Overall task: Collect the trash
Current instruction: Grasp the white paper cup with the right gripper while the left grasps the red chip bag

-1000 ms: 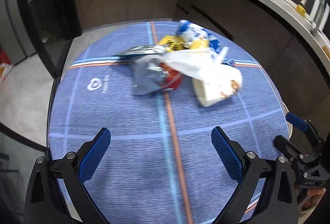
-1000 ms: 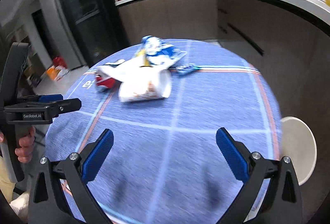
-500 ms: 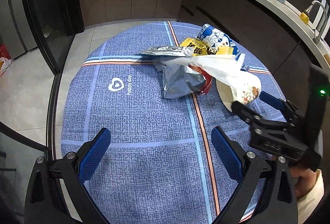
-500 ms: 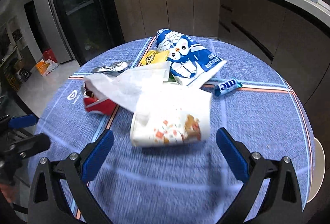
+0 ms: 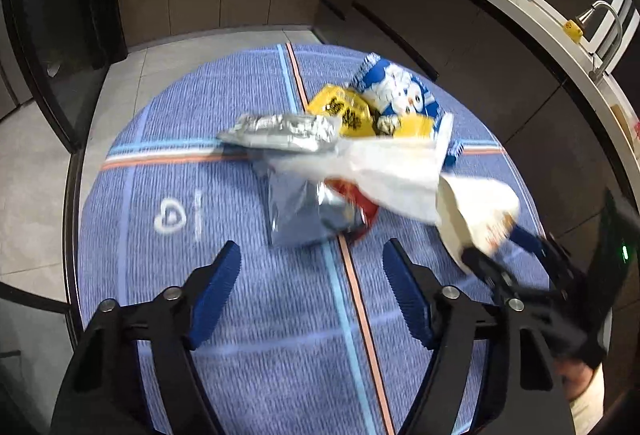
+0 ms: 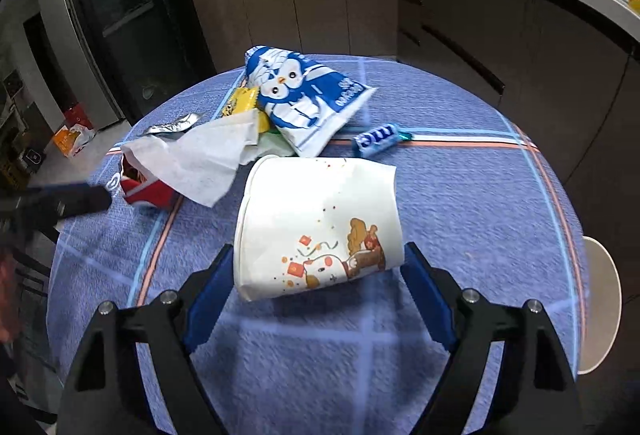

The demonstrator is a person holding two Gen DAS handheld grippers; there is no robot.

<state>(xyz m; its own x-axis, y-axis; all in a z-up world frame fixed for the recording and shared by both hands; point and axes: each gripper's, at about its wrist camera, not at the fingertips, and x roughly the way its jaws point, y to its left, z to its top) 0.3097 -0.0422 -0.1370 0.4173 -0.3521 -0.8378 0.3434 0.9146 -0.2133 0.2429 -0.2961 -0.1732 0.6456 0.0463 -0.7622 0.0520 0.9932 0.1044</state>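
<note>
A pile of trash lies on the round blue table (image 5: 240, 347). A white paper cup (image 6: 320, 227) lies on its side, its lower end between the open fingers of my right gripper (image 6: 318, 285); touch cannot be told. It also shows in the left wrist view (image 5: 476, 211). Beyond it lie a white napkin (image 6: 200, 159), a blue penguin bag (image 6: 304, 99), a yellow wrapper (image 6: 240, 103), a blue candy wrapper (image 6: 376, 139) and a red packet (image 6: 144, 189). My left gripper (image 5: 312, 289) is open, just short of a silver foil bag (image 5: 304, 211).
Dark kitchen cabinets (image 6: 320, 7) and a counter curve behind the table. A black fridge (image 6: 116, 15) stands at the left. A white stool (image 6: 600, 303) sits by the table's right edge. My right gripper shows in the left wrist view (image 5: 516, 255).
Both grippers have moved forward toward the pile. My right gripper's fingers now flank the paper cup. My left gripper has closed in on the foil bag.
</note>
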